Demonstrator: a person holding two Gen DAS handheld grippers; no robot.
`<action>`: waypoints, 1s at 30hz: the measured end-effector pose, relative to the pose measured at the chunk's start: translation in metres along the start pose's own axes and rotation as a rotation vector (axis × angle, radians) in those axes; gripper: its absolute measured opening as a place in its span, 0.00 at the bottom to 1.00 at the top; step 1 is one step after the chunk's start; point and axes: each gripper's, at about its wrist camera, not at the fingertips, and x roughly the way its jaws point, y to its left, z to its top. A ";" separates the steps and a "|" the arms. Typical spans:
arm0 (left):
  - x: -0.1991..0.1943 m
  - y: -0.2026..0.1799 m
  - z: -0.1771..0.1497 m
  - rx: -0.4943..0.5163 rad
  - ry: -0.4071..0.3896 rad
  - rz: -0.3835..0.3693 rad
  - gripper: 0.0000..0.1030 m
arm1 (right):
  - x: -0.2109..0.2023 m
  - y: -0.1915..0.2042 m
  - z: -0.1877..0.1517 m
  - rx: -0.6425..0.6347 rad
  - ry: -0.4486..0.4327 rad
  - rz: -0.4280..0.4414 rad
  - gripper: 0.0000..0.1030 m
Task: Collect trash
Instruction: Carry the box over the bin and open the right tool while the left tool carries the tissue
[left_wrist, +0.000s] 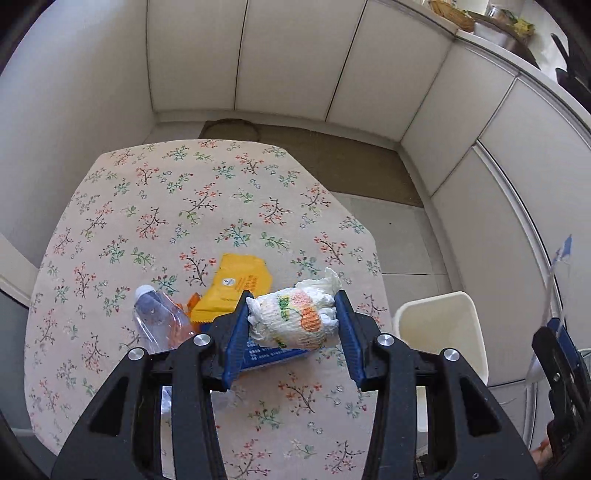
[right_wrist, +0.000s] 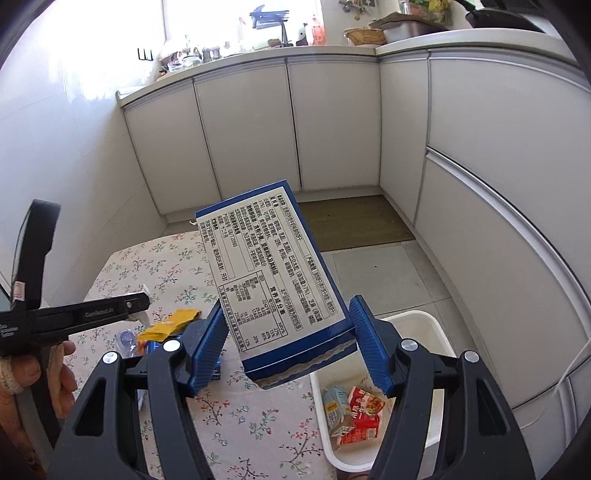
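In the left wrist view my left gripper (left_wrist: 294, 306) is shut on a crumpled white paper towel (left_wrist: 295, 317) with orange and green print, held above the floral table (left_wrist: 184, 206). Under it lie a clear plastic bottle (left_wrist: 159, 317), a yellow wrapper (left_wrist: 240, 284) and a blue packet (left_wrist: 273, 356). In the right wrist view my right gripper (right_wrist: 288, 314) is shut on the lower end of a flat blue box (right_wrist: 269, 269) with a white printed label. The box tilts up in the air beside the table's right edge. The white bin (right_wrist: 417, 315) stands just right of it.
The bin (left_wrist: 436, 299) stands on the floor by the table's right side and holds a few cartons (right_wrist: 354, 410). White cabinets (right_wrist: 251, 129) line the back and right. A brown mat (right_wrist: 354, 221) lies on the tiled floor. A hand (right_wrist: 55, 376) holds the left gripper (right_wrist: 136, 302).
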 end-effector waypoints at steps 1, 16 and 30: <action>-0.005 -0.007 -0.007 0.002 -0.018 -0.014 0.41 | -0.002 -0.006 -0.002 0.004 0.000 -0.012 0.63; -0.027 -0.127 -0.061 0.152 -0.273 -0.171 0.41 | 0.003 -0.106 -0.036 0.128 -0.006 -0.249 0.63; 0.004 -0.177 -0.069 0.211 -0.282 -0.203 0.42 | 0.026 -0.140 -0.050 0.216 0.048 -0.363 0.77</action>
